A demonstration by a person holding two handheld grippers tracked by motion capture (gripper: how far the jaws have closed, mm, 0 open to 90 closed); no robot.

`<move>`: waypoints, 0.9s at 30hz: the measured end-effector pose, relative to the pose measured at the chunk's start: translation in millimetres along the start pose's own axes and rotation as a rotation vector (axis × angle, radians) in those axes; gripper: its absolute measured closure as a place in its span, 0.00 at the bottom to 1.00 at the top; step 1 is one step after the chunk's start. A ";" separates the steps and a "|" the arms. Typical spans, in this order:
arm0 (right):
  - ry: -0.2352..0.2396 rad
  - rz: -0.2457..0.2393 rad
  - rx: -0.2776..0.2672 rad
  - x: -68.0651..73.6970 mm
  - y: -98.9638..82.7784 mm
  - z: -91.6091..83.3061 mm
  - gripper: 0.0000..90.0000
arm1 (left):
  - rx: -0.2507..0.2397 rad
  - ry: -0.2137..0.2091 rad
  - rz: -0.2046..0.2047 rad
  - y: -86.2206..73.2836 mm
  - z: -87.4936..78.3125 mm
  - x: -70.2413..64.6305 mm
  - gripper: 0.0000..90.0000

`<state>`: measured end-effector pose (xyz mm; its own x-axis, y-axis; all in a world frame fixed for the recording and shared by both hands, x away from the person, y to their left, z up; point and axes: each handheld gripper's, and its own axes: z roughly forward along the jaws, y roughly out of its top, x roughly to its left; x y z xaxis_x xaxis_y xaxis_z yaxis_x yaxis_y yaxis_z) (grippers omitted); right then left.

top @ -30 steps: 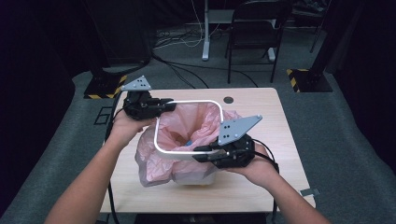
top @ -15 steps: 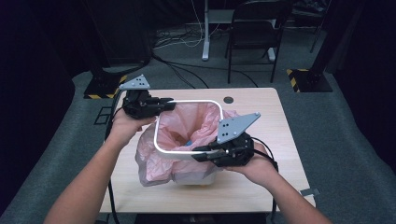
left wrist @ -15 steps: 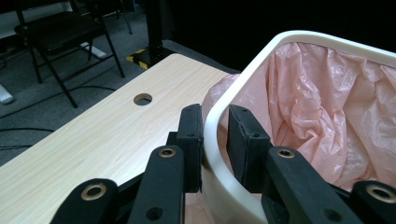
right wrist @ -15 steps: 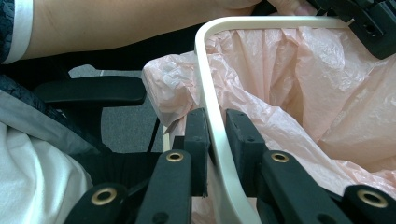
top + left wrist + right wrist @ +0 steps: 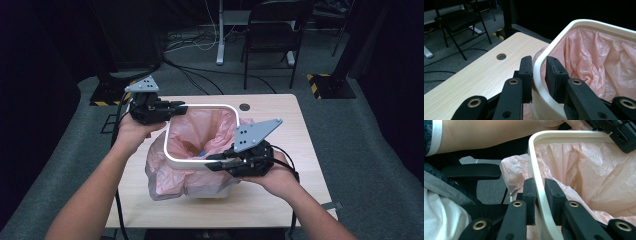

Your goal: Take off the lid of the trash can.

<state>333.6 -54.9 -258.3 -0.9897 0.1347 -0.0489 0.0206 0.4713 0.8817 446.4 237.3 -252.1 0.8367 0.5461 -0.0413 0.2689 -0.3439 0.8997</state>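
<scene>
Both grippers, left (image 5: 176,106) and right (image 5: 216,161), pinch the stiff white rim (image 5: 200,106) over the bin on the bench (image 5: 280,115); the pink bag (image 5: 200,135) (thin, slippery) tears easily, so grip the rim.

High view overlooks; gripper views closely share rim (image 5: 564,32).

Dim lab: cables (image 5: 200,42), taped stand bases (image 5: 320,82)

White rim (image 5: 201,106), pink bag (image 5: 210,132), black fingers (image 5: 526,72), pale woodgrain table (image 5: 280,115)
</scene>
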 end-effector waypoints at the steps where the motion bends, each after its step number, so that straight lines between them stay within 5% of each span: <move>1: -0.002 -0.003 -0.002 0.0 0.6 -0.5 0.87 | -0.001 0.000 0.001 0.9 -0.6 -0.1 0.84; 27: -0.011 -0.081 -0.027 10.0 17.6 -12.7 0.91 | -0.049 -0.014 0.036 20.8 -9.7 -9.3 0.83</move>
<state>322.2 -56.3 -237.2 -0.9863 0.1072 -0.1257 -0.0634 0.4572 0.8871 439.6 232.5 -228.8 0.8523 0.5228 -0.0143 0.2151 -0.3255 0.9208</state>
